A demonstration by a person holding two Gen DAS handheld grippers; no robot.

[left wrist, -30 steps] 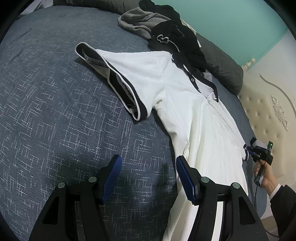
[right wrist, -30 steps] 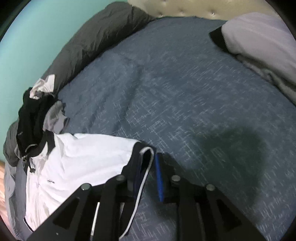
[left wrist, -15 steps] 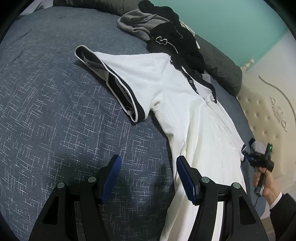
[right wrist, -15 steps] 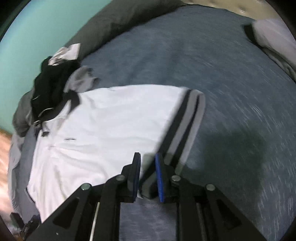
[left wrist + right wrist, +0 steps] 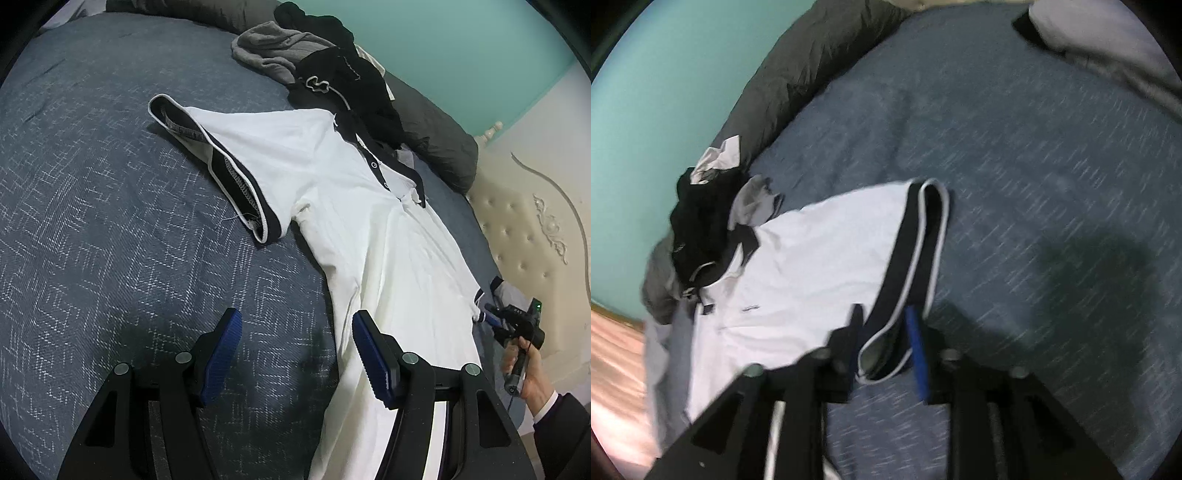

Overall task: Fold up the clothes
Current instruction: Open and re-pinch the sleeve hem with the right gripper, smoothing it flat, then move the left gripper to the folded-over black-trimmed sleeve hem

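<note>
The white polo shirt (image 5: 369, 229) lies spread face up on the blue-grey bedspread (image 5: 92, 221), collar toward the far edge of the bed, its lower part running out of the left wrist view under the near gripper. Its dark-trimmed sleeve (image 5: 236, 177) on one side lies flat and gapes open, showing the stitching inside. The other sleeve's cuff (image 5: 908, 266) sits between the pads of the right gripper (image 5: 886, 332); the jaws have just been opening and now stand apart, with a gap visible beside the blue pad, so the cuff looks loose between them, though that view is smeared by motion and contact with the far pad is hard to judge. In the left wrist view the same gripper shows small at the shirt's edge, held by a hand (image 5: 524, 369) in a dark sleeve, too small to read its jaws. The left gripper (image 5: 295, 358) hovers with its fingers wide apart, nothing between them but bedspread; the right finger hangs over the shirt's side edge. Past the collar a heap of black clothes (image 5: 351, 85) overlaps and hides the shirt's top, with a grey garment (image 5: 273, 48) beside it. A dark grey duvet (image 5: 798, 70) runs along the teal wall (image 5: 461, 44). A tufted cream headboard (image 5: 528, 229) is cut off at one side, and a pale pillow (image 5: 1108, 40) is cropped in the right wrist view.
</note>
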